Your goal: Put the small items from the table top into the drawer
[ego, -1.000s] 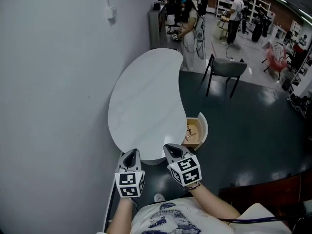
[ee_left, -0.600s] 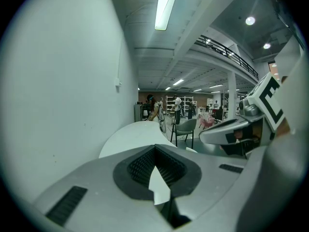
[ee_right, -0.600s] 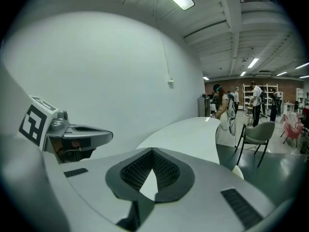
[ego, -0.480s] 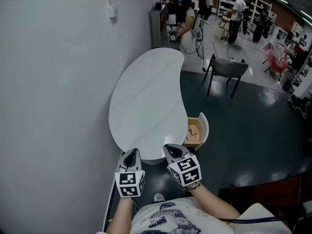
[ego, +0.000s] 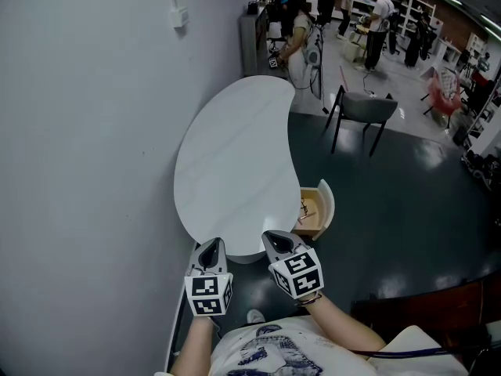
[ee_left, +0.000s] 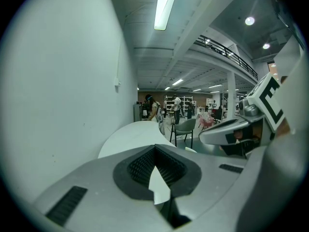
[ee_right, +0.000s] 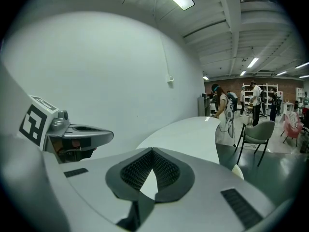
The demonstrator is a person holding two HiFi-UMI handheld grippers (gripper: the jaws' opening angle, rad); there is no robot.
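So both grippers are just parked at the near end of the white kidney-shaped desk (ego: 235,155), at about 6 o'clock in the head view. The left gripper (ego: 211,247) is at 7 o'clock and the right gripper (ego: 274,240) sits just beside it at 5 o'clock, and both point out over the desk edge, tilted a bit downward. They're side by side but not touching each other

In its own view the left gripper (ee_left: 155,150) is clenched, ribbed pads meeting at the tip with nothing between them. Same deal for the right gripper (ee_right: 152,152): jaws pressed together, nothing held. Each one also shows up in the other's camera, off to the side

The drawer (ego: 328,200) is pulled open at the desk's 4 o'clock edge, near the right gripper's 1 o'clock. It's got a light wooden inside and a curved white front. The small items (ego: 304,208) are lying in it, against the side nearest the desk; they look thin and brownish, but they're too tiny for me to say what they are

The desk runs along a plain pale wall (ego: 86,131) at 9 o'clock, with a little white box (ego: 179,19) mounted up high on it. A grey chair (ego: 364,110) stands on the dark floor (ego: 399,202) at the desk's 2 o'clock, well apart from the drawer. Way back at 12 to 1 o'clock a few people (ego: 301,45) are standing around by some shelving
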